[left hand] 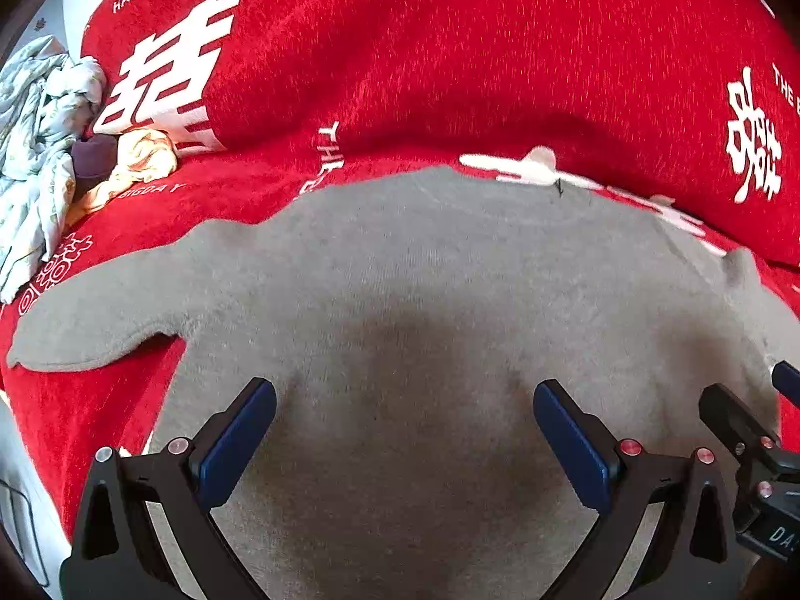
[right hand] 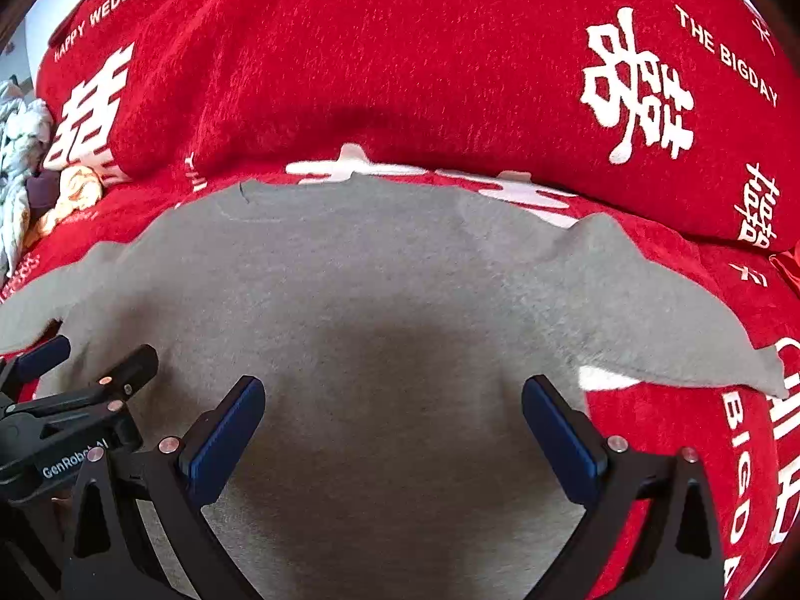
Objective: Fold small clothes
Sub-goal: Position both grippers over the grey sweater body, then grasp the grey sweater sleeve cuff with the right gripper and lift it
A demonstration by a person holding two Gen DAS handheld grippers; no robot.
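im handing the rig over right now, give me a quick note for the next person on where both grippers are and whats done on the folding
Left gripper: open, empty, over the lower body of the grey top.
Right gripper: open, empty, beside the left one over the same top.
The grey top lies flat on the red blanket, both sleeves spread out to the sides.
A pile of other small clothes waits at the far left.
Done: top laid out. Left: every fold of it, then the pile.
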